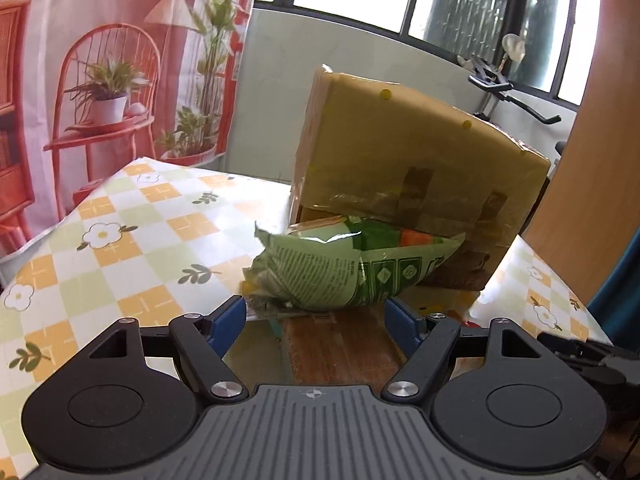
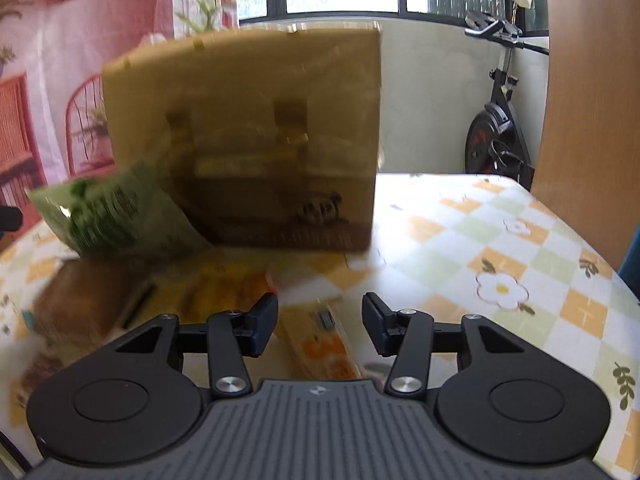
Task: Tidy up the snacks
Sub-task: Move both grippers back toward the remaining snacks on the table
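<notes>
A green snack bag (image 1: 340,268) sits crumpled between the blue fingertips of my left gripper (image 1: 316,312), which is shut on its lower part; the bag hangs just in front of a tall cardboard box (image 1: 420,160). Under it a brown packet (image 1: 336,348) lies flat on the checked tablecloth (image 1: 120,240). In the right wrist view the same green bag (image 2: 112,212) shows blurred at the box's (image 2: 248,120) left corner. My right gripper (image 2: 320,320) is open with nothing between its pads. It hovers over an orange and yellow packet (image 2: 324,348) lying on the table beside the brown packet (image 2: 88,300).
The box stands upright in the middle of the table with taped flaps facing me. Bare tablecloth (image 2: 480,240) stretches to the right. A wooden panel (image 2: 592,120) and an exercise bike (image 2: 496,136) stand beyond the right edge. A printed curtain (image 1: 100,80) hangs at the left.
</notes>
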{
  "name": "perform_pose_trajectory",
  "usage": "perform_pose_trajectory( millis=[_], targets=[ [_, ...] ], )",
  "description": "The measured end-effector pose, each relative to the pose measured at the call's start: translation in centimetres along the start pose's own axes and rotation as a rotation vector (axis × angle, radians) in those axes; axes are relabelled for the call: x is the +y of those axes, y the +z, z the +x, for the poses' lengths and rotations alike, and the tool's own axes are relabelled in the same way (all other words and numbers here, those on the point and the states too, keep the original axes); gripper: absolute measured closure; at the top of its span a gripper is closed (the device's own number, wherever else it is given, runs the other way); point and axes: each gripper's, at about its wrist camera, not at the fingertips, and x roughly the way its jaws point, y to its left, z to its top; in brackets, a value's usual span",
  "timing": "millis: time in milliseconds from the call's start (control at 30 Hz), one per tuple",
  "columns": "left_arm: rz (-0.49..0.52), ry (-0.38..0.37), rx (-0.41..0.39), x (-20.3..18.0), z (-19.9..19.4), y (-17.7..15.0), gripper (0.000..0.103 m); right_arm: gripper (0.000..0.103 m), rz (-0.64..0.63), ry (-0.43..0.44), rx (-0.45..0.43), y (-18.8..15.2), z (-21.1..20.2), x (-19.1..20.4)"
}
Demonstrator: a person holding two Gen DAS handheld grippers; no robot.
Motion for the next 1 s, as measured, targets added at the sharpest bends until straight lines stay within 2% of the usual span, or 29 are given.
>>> perform_pose_trajectory(
  millis=[133,300,467,733,1000],
  targets=[
    [-0.014,0.003,0.004,0.2,0.0,-0.5,0.025,0.052,0.02,0.006,0.035,-1.2,0.9,-0.3],
    [-0.011,-0.006,0.065,-0.9,0.9,-2.1,0.025,0.052,0.01,0.014,0.032,-1.7,1.0,0.0],
    [0.023,-0.012,0.084,-2.1,1.0,-2.9,0.025,0.053,0.002,0.01,0.049,-1.9,1.5,0.1],
    [0.025,0.001,0.119,-2.2,1.4,-3.1,0.025,0.057,0.024,0.044,0.044,-2.0,1.6,-0.6],
    [-0.009,-0.003,0.163,-2.6,3.1,-2.2,0.024,0.057,-0.035,0.033,0.058,-2.0,1.9,0.3]
  ],
)
